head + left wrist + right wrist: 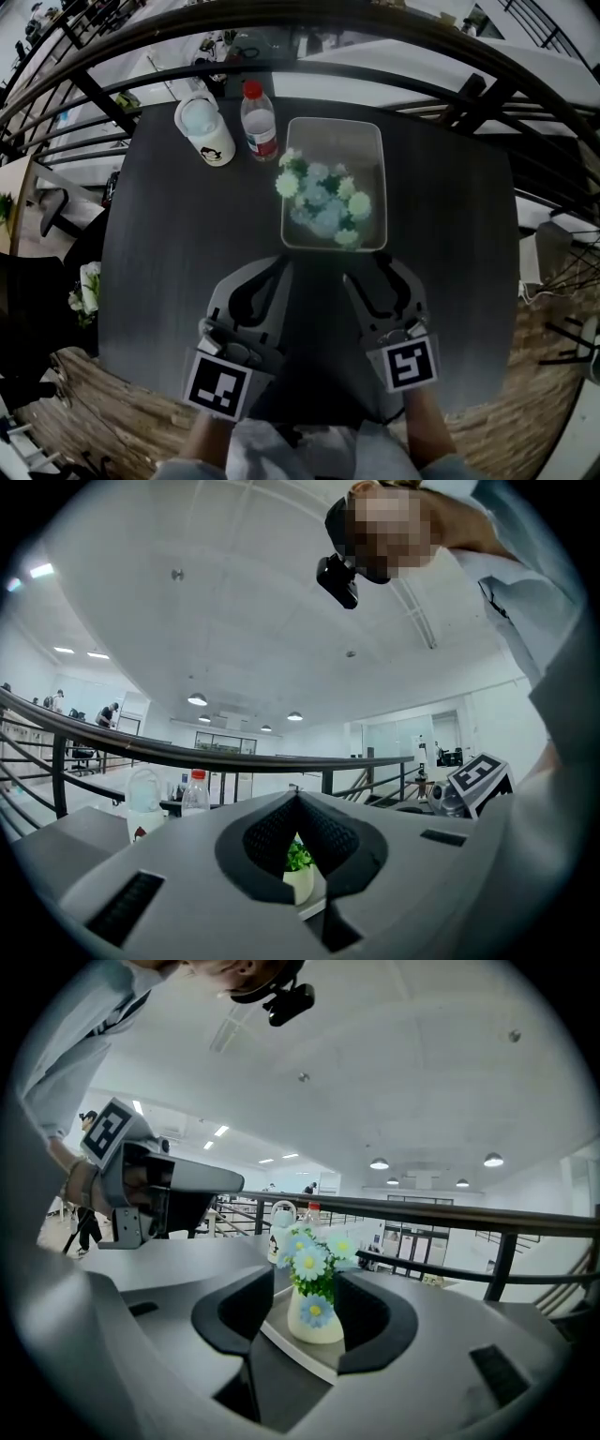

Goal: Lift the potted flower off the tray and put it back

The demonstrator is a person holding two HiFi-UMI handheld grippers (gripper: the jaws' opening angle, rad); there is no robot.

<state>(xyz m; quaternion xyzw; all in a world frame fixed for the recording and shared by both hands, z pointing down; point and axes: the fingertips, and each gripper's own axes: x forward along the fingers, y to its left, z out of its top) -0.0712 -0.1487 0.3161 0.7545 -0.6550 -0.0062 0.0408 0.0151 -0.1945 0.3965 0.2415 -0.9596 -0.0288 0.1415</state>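
Item, nearest the camera: a person's pale sleeves (281, 455) are showing at the bottom edge of the head view, each hand bearing one gripper with its marker cube (220, 384) facing up. Item: the left gripper (281, 266) is pointing level toward the tray, its jaws lying closed with the tips meeting and nothing gripped; in the left gripper view only a sliver of white pot and green leaf is showing through the small opening under the joined tips. Item: the right gripper (372, 268) is lying beside it, tilting slightly downward, its jaws standing roughly half open and holding nothing; its dark pads (251, 1309) are framing the pot in the right gripper view, but the pot is standing beyond them, untouched. Both grippers are hovering over a dark table (178, 262), just short of the tray's near rim. Item: a pale rectangular tray (333, 139) is lying on the table ahead of the grippers. Item: the potted flower (323, 202), a white pot with green leaves and pale blue and white daisy-type blooms with yellow centres, is standing upright inside the tray, in its near half. Item: a clear plastic bottle (259, 120) with red cap and red label is standing just left of the tray's far corner, and a white lidded cup (204, 129) with a cartoon print is standing just left of the bottle. Item, farthest: a dark metal railing (375, 70) is curving behind the table.
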